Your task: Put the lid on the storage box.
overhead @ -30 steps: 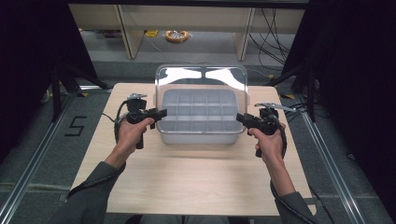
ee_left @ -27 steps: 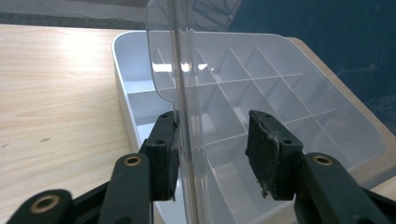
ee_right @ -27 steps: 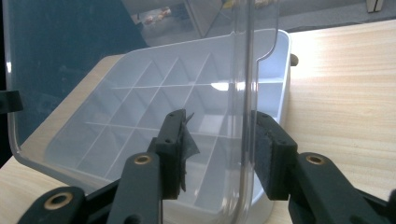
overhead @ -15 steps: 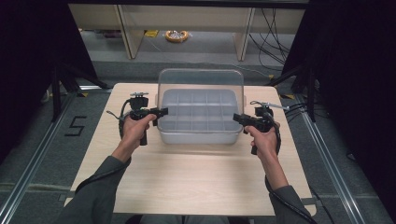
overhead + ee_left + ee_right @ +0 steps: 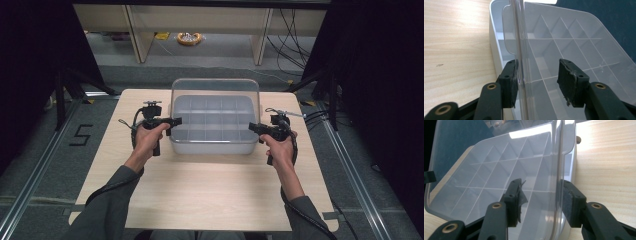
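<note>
- Tongs on the left [image 5: 537,85] stand apart astride the left edge of a clear lid [image 5: 574,50]; the outer pad [image 5: 511,86] lies against the lid's rim and the inner pad [image 5: 569,82] stands clear of it over the compartments, so nothing is pinched. The jaws have just been opening.
- Tongs on the right [image 5: 541,202] mirror that: the lid's right edge [image 5: 557,182] runs up between the pads, close to the outer pad [image 5: 571,205], with a clear gap to the inner pad [image 5: 516,201]. These jaws have also just been opening, with the lid edge loose between them.
- In the high view the left tongs [image 5: 172,120] and right tongs [image 5: 252,127] point inward at the two short ends of a pale box [image 5: 214,125] with rows of compartments.
- Compared with a second ago, the lid has come forward and down: then it tilted back behind the box with bright glare on it, now it stands lower over the box [image 5: 215,92]. Both hands have dropped a little with it.
- The left hand [image 5: 147,137] and right hand [image 5: 280,145] grip the handles with knuckles up; the forearms in grey sleeves [image 5: 107,205] come in from the near edge, spread to either side.
- The box sits on the far half of the wooden tabletop [image 5: 210,195], roughly centred between the hands.
</note>
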A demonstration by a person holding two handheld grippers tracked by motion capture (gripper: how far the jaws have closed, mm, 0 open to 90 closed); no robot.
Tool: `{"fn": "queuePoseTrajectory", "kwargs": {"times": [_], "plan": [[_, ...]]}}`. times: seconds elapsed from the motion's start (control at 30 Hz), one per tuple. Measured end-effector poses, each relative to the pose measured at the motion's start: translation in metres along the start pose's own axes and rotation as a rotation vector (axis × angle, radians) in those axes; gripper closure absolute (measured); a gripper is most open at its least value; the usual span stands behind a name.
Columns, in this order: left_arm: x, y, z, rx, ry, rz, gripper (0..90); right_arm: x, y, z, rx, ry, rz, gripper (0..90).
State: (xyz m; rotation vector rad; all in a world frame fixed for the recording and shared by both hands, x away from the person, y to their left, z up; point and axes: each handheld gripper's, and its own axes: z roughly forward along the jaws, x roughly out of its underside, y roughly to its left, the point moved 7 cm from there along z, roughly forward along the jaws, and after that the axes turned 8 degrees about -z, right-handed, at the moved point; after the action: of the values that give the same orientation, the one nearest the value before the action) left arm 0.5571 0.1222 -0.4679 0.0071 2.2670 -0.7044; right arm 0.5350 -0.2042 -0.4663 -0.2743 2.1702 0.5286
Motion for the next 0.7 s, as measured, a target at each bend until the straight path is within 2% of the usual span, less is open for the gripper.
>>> {"fn": "queuePoseTrajectory", "kwargs": {"times": [0.07,0.1,0.2,0.27,0.3,0.43,0.47,0.5,0.53,0.57,0.63,0.67,0.7], "plan": [[0.0,0.0,0.0,0.0,0.003,-0.005,50.8,0.0,0.0,0.001,0.002,-0.004,0.005,55.7],[0.0,0.0,0.0,-0.002,0.002,-0.005,50.8,0.0,0.002,0.001,-0.001,0.001,0.027,55.6],[0.0,0.0,-0.001,-0.006,0.007,-0.006,50.5,0.0,-0.001,0.001,-0.001,-0.003,0.011,55.4],[-0.001,0.001,-0.001,-0.006,0.005,-0.013,50.2,-0.001,0.003,0.0,-0.005,0.004,0.037,55.5],[-0.001,0.002,-0.001,-0.006,0.007,-0.013,49.7,-0.002,0.002,0.001,0.0,-0.004,0.012,55.4],[0.002,0.006,0.002,-0.005,0.012,-0.026,49.2,-0.001,0.003,0.003,-0.004,0.002,0.01,55.1],[0.002,0.007,0.003,-0.005,0.014,-0.028,49.2,0.0,0.003,0.004,-0.006,0.005,0.019,54.8],[0.003,0.007,0.004,-0.005,0.017,-0.027,49.1,0.001,0.007,0.004,-0.008,0.019,0.072,54.5],[0.004,0.007,0.005,-0.003,0.022,-0.031,49.0,0.002,0.006,0.005,0.001,0.022,0.085,54.3],[0.004,0.007,0.006,-0.004,0.021,-0.034,48.8,0.003,0.002,0.007,0.005,0.019,0.072,54.0],[0.006,0.008,0.009,0.004,0.027,-0.037,48.7,0.004,0.002,0.008,0.001,0.021,0.083,53.9],[0.006,0.008,0.011,0.009,0.015,-0.051,48.6,0.003,-0.002,0.009,0.004,0.011,0.04,53.6],[0.006,0.009,0.011,0.007,0.021,-0.041,48.5,0.004,-0.003,0.01,0.012,0.011,0.03,53.1]]}}
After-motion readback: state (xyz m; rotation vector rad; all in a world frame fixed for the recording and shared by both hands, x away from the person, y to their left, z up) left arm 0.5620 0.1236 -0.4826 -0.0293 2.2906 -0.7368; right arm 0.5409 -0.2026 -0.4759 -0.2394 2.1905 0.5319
